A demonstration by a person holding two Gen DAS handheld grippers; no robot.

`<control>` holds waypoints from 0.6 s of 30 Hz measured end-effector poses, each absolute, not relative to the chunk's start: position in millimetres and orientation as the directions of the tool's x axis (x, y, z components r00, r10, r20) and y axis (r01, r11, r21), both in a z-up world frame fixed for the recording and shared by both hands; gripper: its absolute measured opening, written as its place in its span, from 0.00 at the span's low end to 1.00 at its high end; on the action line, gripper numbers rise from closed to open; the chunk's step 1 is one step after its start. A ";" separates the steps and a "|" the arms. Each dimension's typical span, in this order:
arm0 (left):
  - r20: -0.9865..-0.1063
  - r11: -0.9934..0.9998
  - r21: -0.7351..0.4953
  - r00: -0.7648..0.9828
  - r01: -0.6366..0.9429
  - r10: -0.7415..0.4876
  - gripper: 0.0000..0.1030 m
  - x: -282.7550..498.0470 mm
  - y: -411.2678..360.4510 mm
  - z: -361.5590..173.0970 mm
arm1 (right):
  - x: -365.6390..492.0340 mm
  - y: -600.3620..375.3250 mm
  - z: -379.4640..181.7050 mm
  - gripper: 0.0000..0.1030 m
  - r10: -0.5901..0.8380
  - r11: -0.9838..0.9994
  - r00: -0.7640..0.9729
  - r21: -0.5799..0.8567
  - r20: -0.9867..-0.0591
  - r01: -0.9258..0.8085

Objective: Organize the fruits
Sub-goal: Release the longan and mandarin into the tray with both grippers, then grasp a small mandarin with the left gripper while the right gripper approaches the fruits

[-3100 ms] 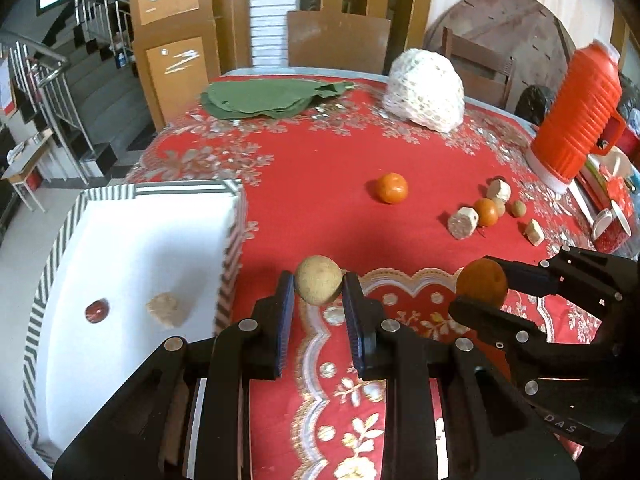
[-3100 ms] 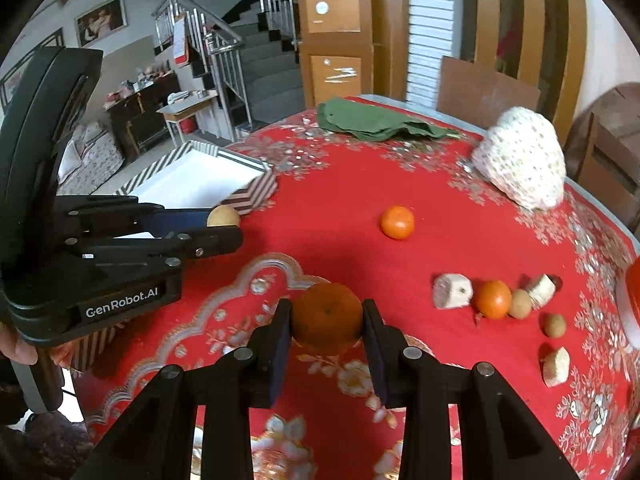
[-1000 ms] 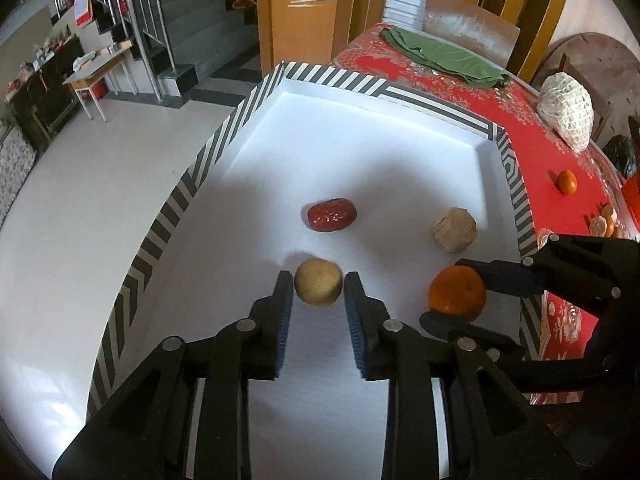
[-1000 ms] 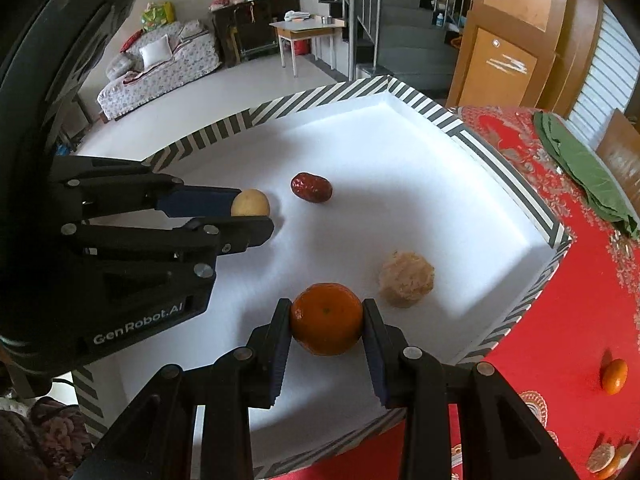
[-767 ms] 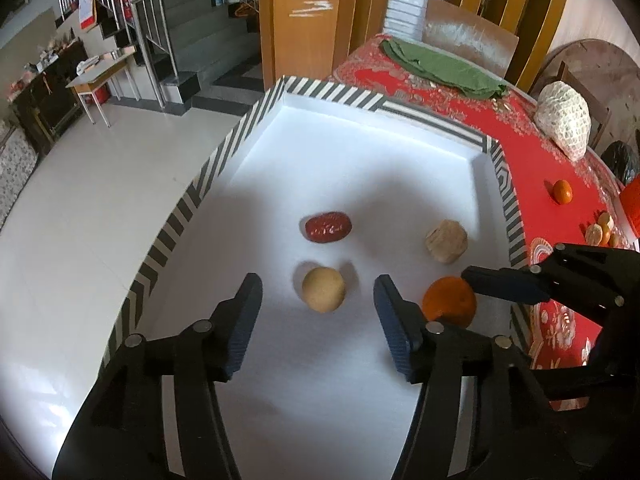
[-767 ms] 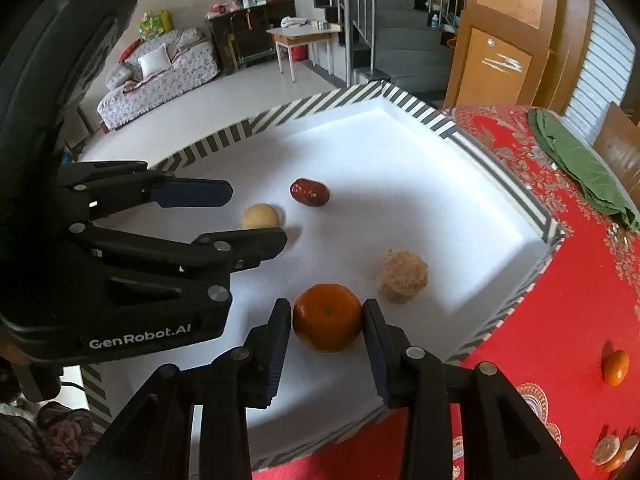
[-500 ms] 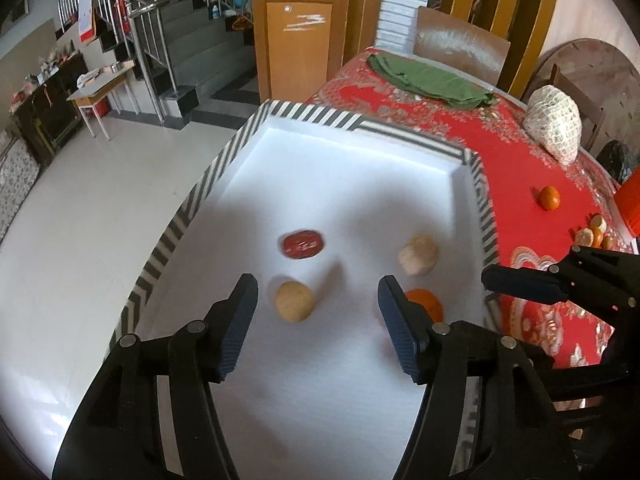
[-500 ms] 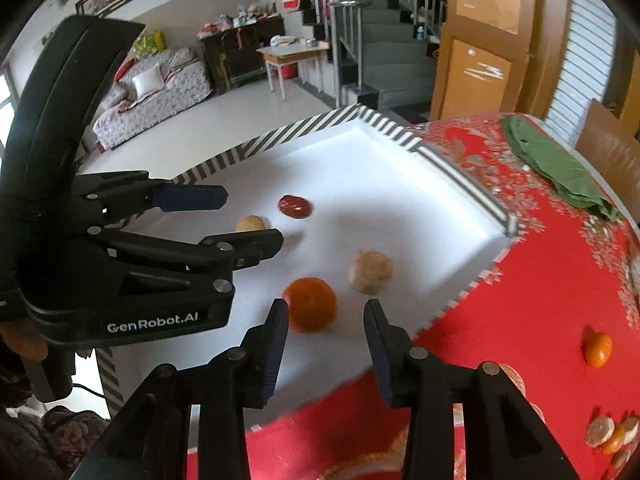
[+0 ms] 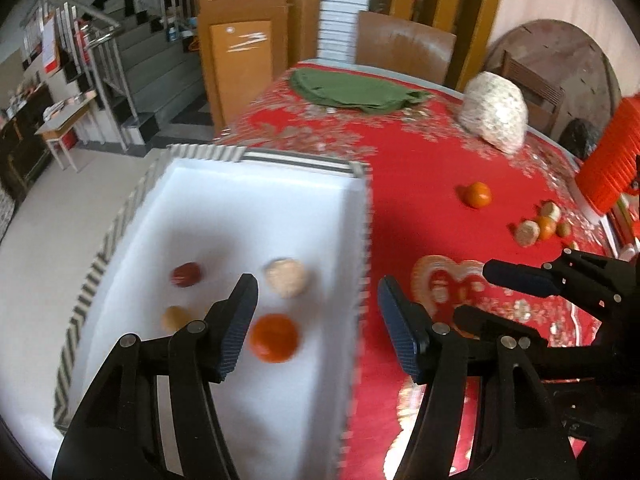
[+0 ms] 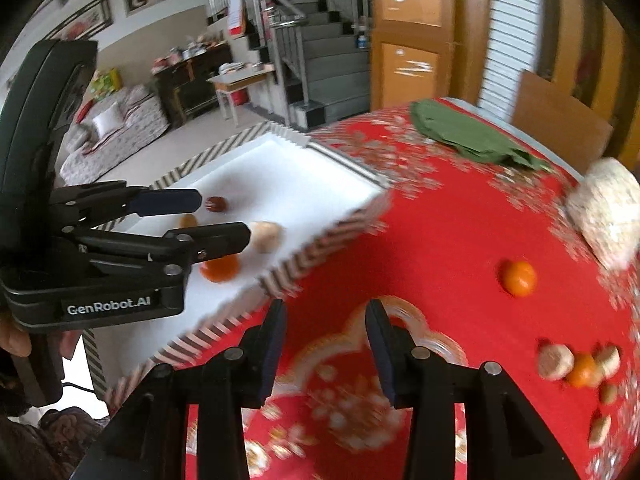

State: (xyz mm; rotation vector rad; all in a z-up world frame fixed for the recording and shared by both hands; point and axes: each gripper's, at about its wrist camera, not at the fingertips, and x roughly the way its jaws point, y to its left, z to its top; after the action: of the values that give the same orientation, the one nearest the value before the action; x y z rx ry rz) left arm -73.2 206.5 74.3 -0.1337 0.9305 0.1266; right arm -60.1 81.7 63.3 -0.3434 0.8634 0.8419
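Note:
The white tray with a striped rim (image 9: 362,216) (image 10: 320,256) holds an orange (image 9: 274,337) (image 10: 219,270), a tan round fruit (image 9: 174,317), a red date (image 9: 186,274) (image 10: 216,203) and a pale rough fruit (image 9: 286,277) (image 10: 265,236). My left gripper (image 9: 318,330) is open and empty above the tray's right side. My right gripper (image 10: 326,346) is open and empty over the red tablecloth, right of the tray. On the cloth lie a lone orange (image 9: 478,195) (image 10: 518,277) and a cluster of small fruits (image 9: 540,226) (image 10: 576,364).
A green cloth (image 9: 356,90) and a white netted bundle (image 9: 494,114) lie at the table's far side. An orange thermos (image 9: 612,164) stands at the right edge. Chairs stand behind the table, stairs and floor to the left.
Both grippers opened and left the tan fruit and the orange in the tray. Both then drew back and swung right, toward the tablecloth.

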 end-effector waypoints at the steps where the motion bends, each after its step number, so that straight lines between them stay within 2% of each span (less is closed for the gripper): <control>1: -0.807 0.986 -0.061 0.589 -0.152 0.041 0.61 -70.1 199.4 74.3 | -58.7 71.2 64.1 0.38 0.502 0.653 0.375 0.058 -0.779 -0.755; 18: -0.831 0.993 -0.111 0.551 -0.028 -0.077 0.61 -6.3 107.1 74.9 | -26.6 -72.4 53.5 0.40 0.401 0.830 0.485 0.086 -0.777 -0.550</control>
State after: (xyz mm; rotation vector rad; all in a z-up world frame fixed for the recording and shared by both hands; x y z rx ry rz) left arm -6.3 107.1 74.9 -0.1160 0.9871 -0.0288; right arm -26.6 -72.4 53.5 -0.1842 0.8924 0.5833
